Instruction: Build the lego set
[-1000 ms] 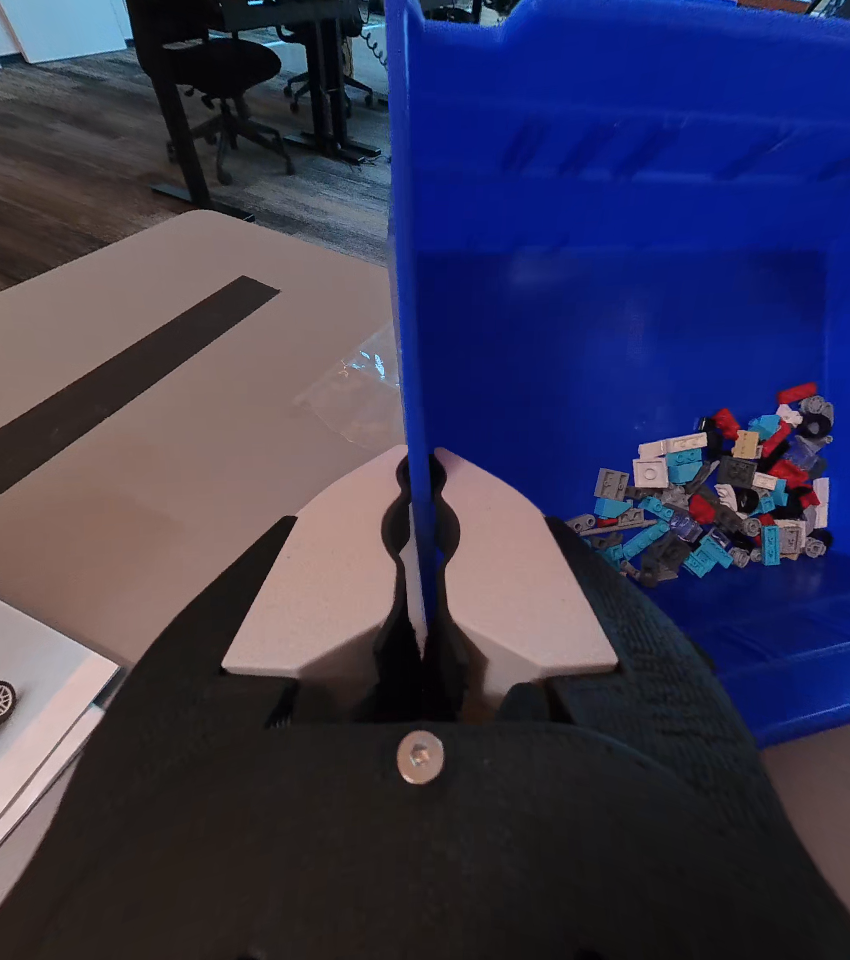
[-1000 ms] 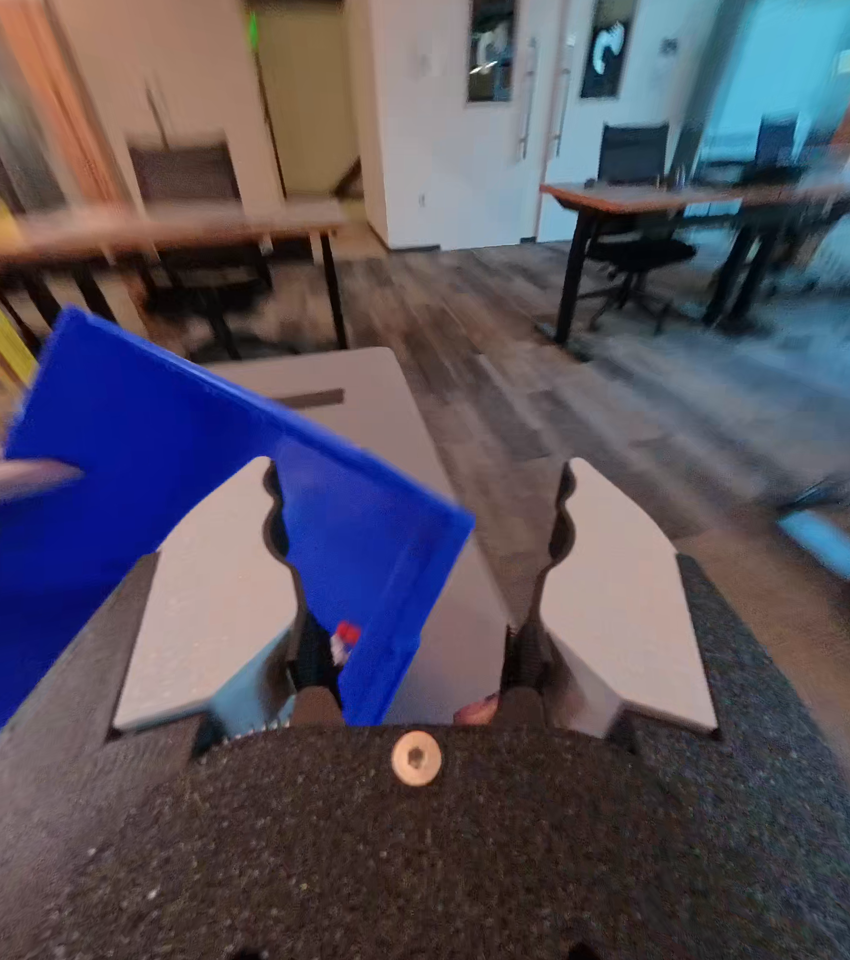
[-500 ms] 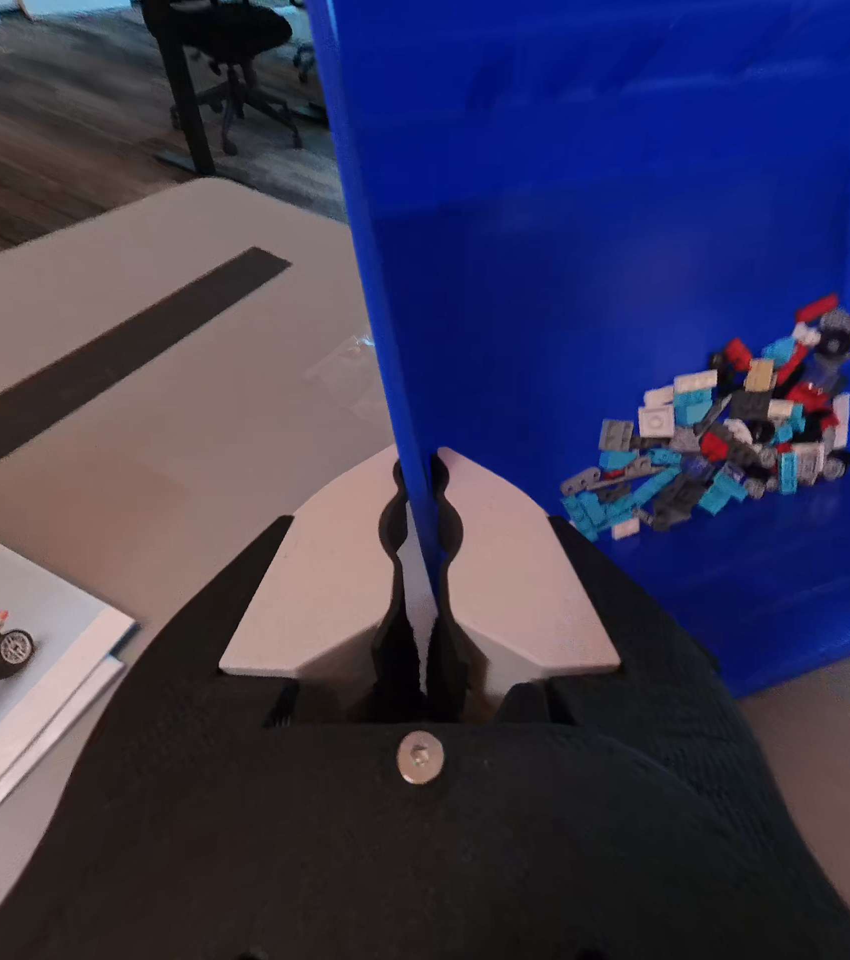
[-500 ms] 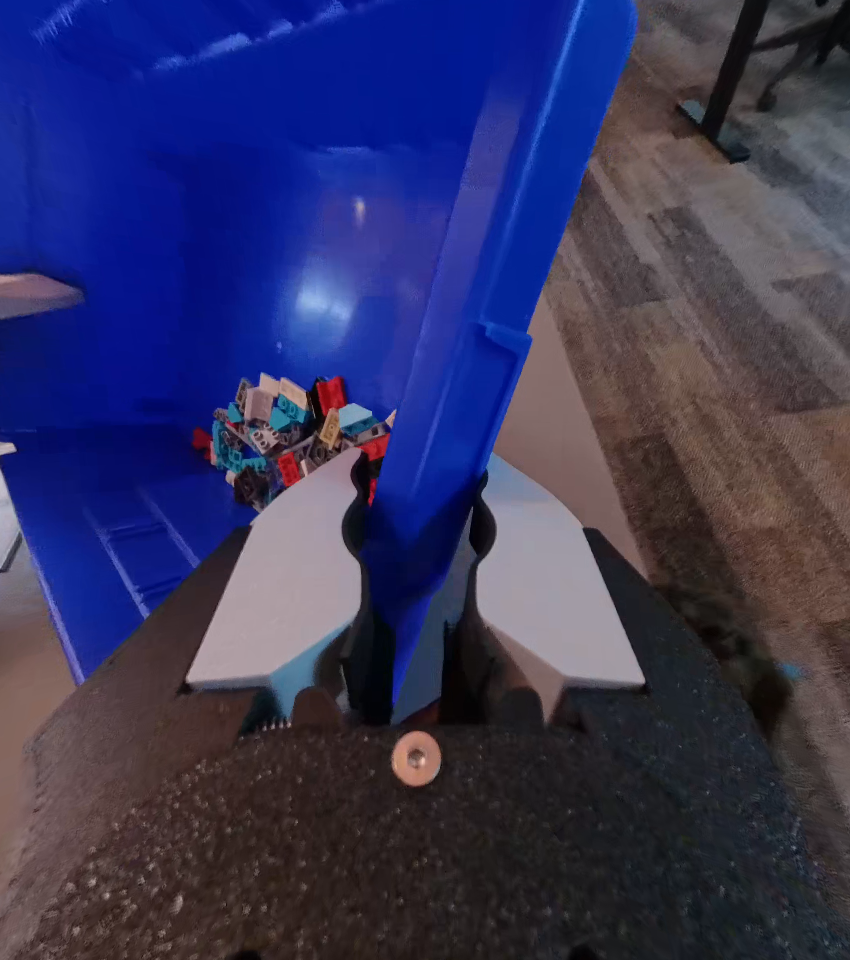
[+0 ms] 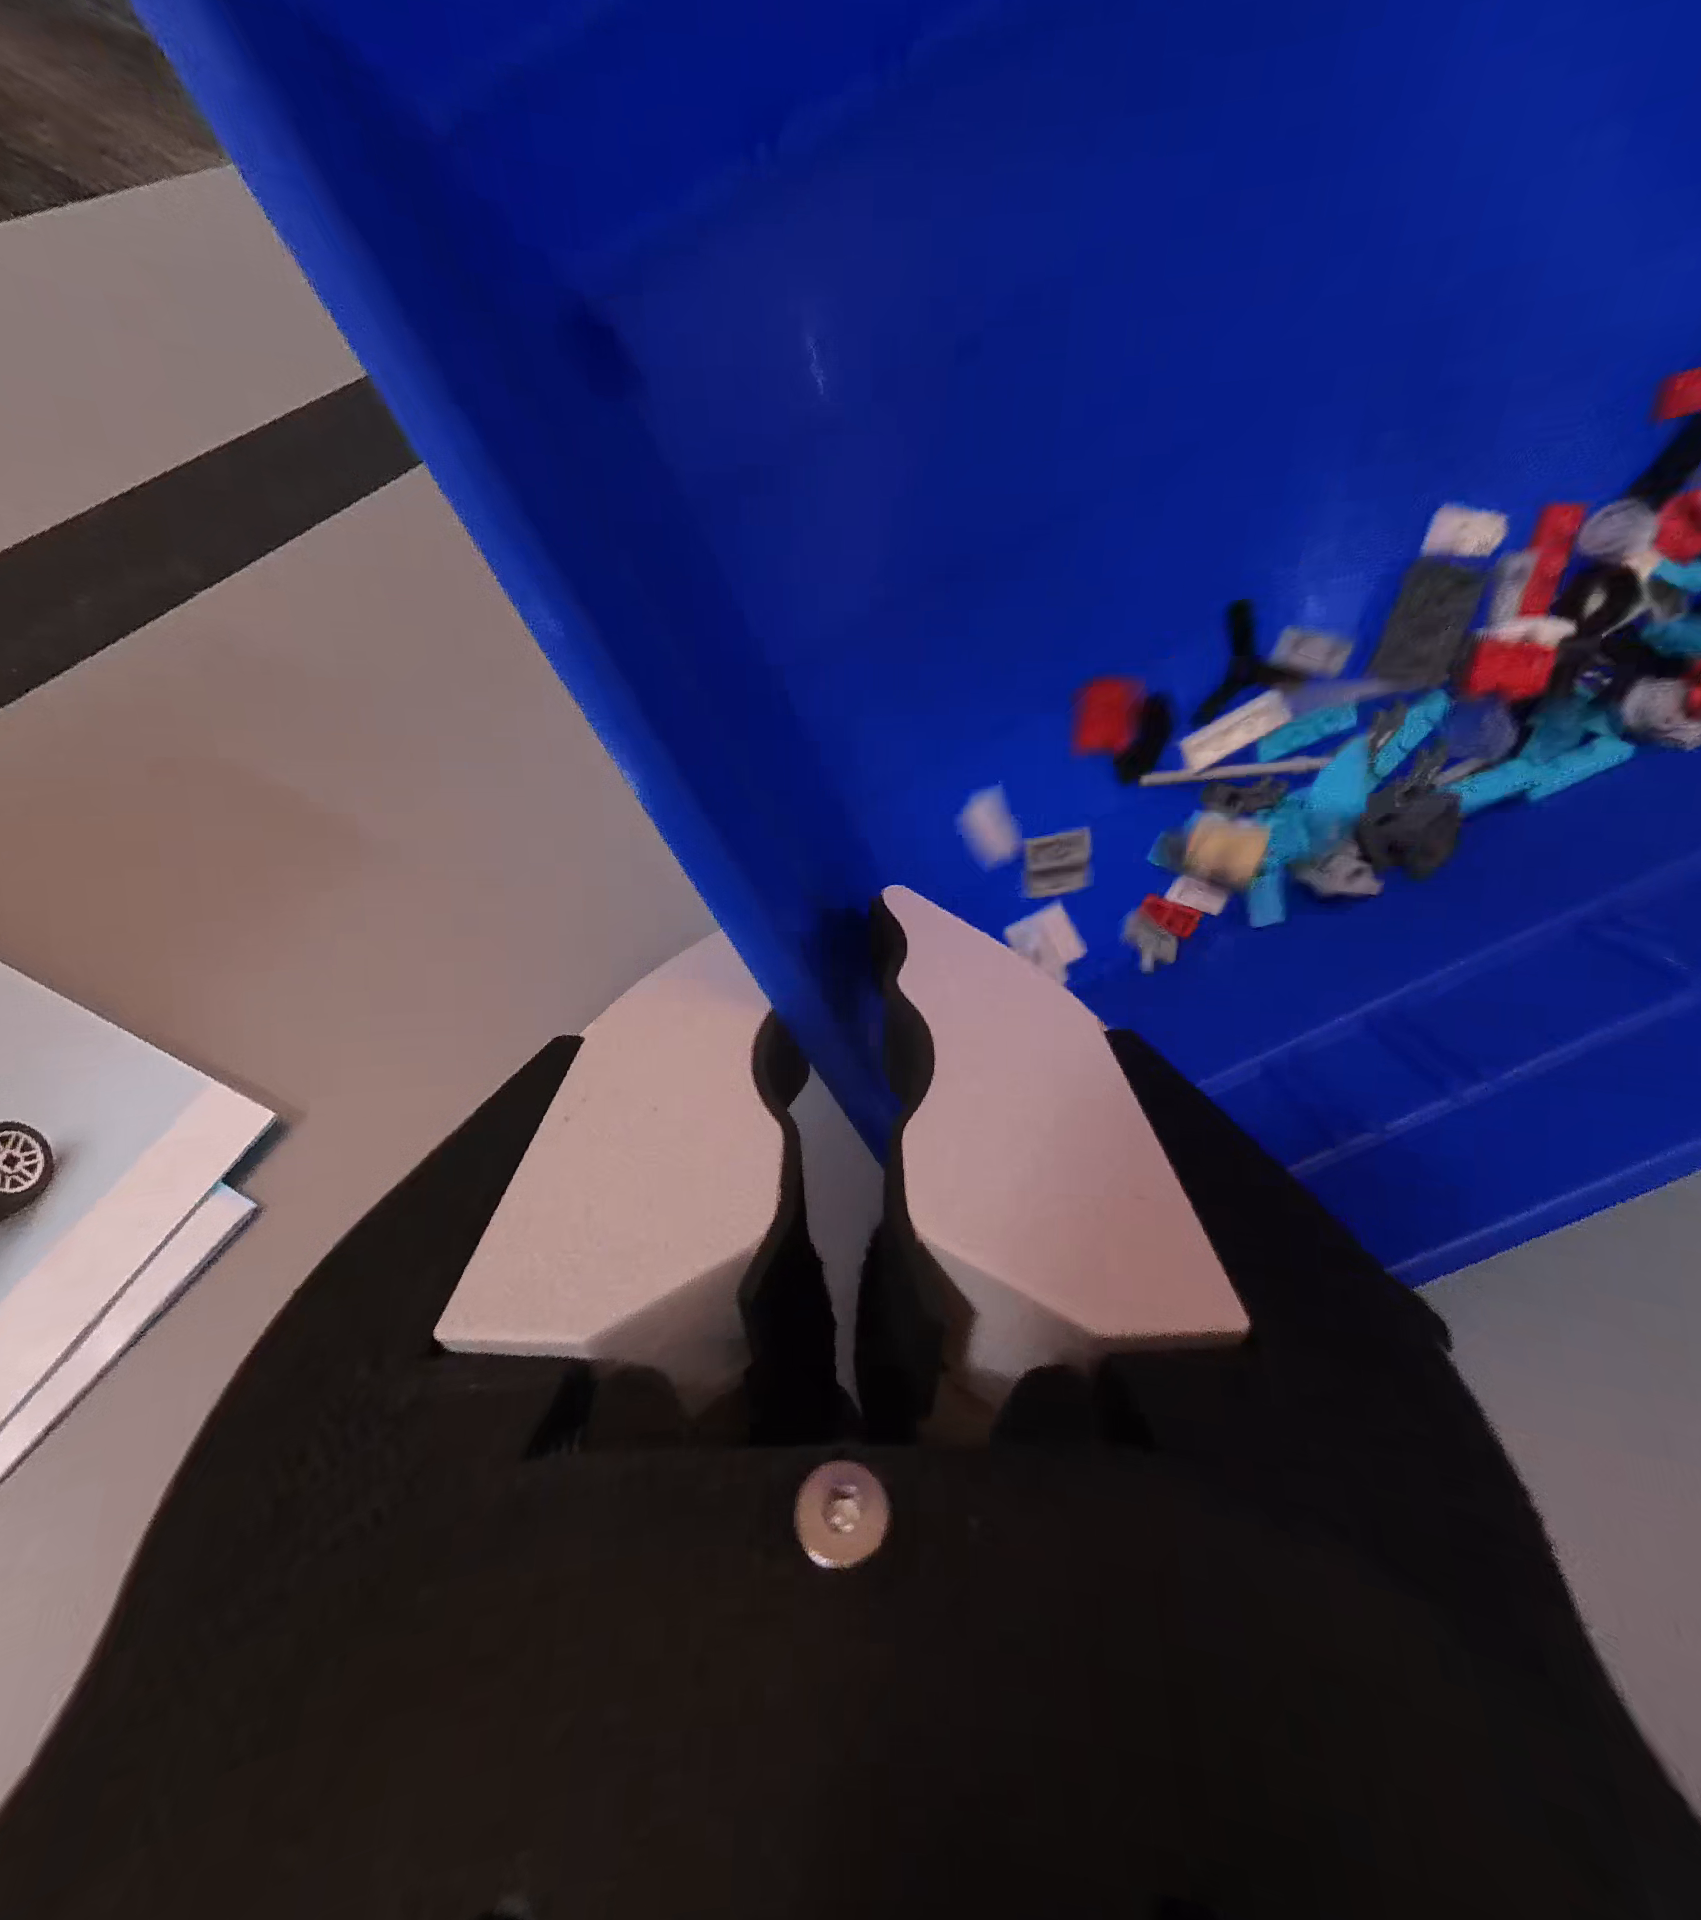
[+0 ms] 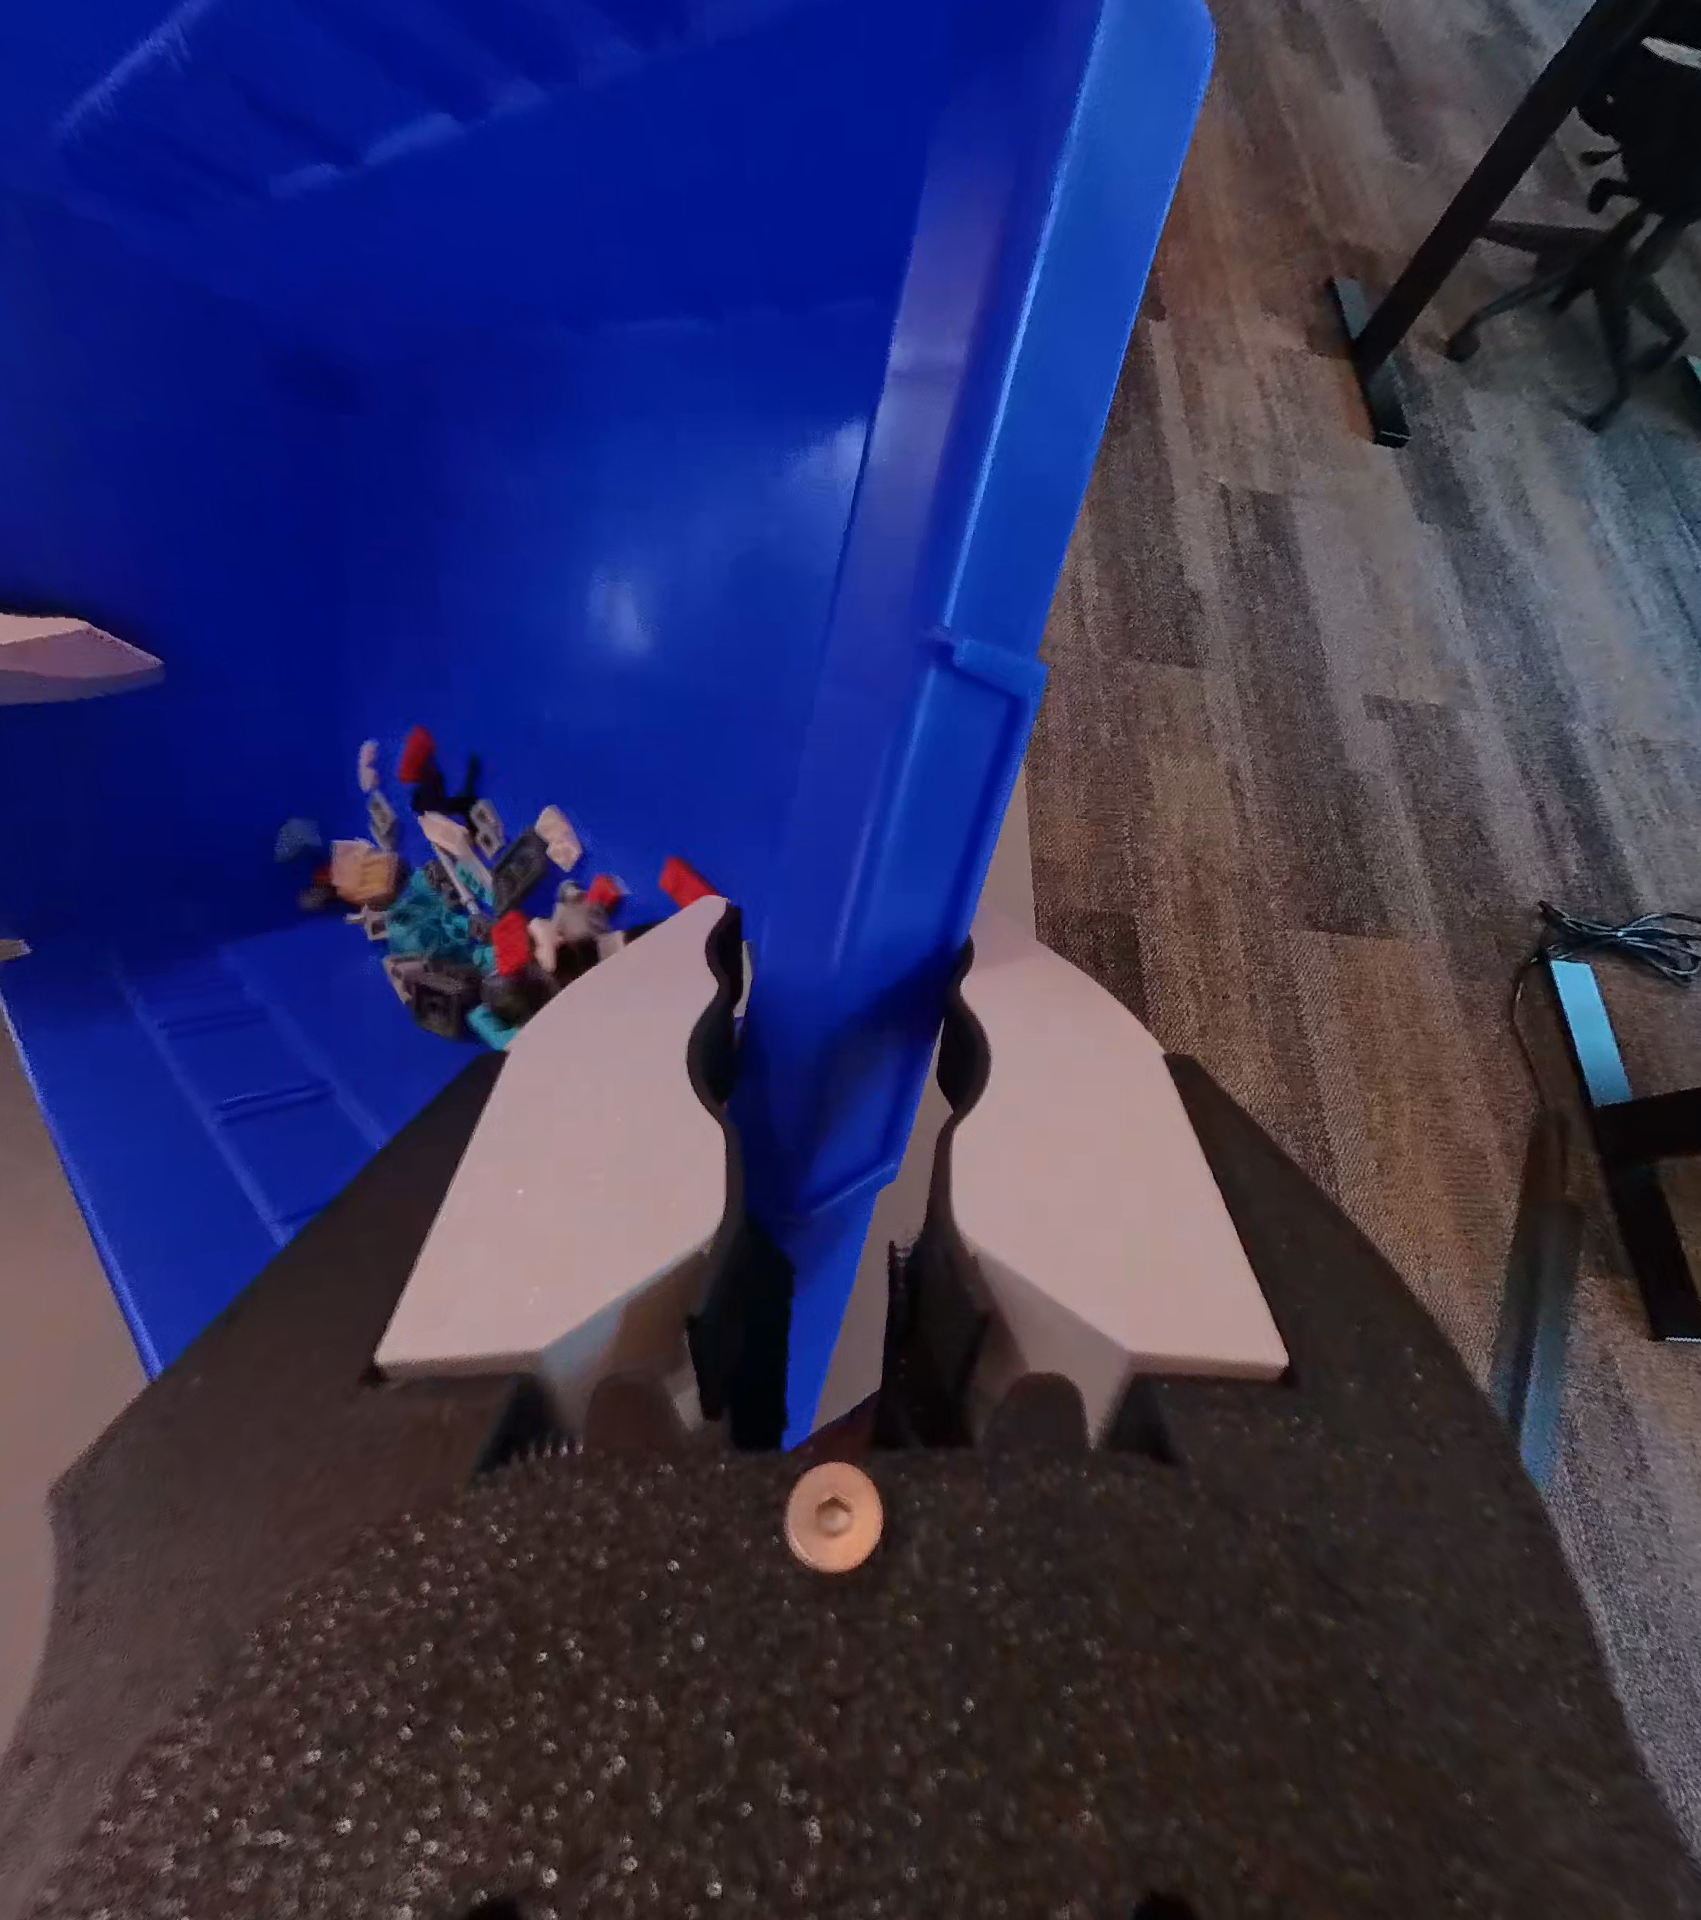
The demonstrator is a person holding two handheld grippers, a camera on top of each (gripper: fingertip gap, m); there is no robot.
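Note:
A blue plastic bin (image 5: 929, 416) is tipped up on the grey table. My left gripper (image 5: 841, 997) is shut on its left side wall. My right gripper (image 6: 841, 997) is shut on its right side wall (image 6: 939, 727). Loose lego pieces (image 5: 1448, 748), teal, red, grey, white and black, are spread and blurred on the bin's tilted inner face. They also show in the right wrist view (image 6: 472, 904). A fingertip of the left gripper (image 6: 25, 655) shows at the bin's far edge in the right wrist view.
An instruction booklet (image 5: 25, 1195) with a picture of a small car lies on the table (image 5: 306, 831) to the left. A black stripe (image 5: 129, 582) crosses the table. The table's right edge drops to a wood floor (image 6: 1397, 727) with desk legs and cables. Some 25 cm of space lies between my two pairs of fingers. The black stripe (image 5: 129, 582) is about 25 cm from my left fingertips and 45 cm from my right.
Both grippers have tilted the bin further up. The lego pile has broken loose and is sliding and spreading across the bin's inside. The right gripper closed on the bin wall a second ago.

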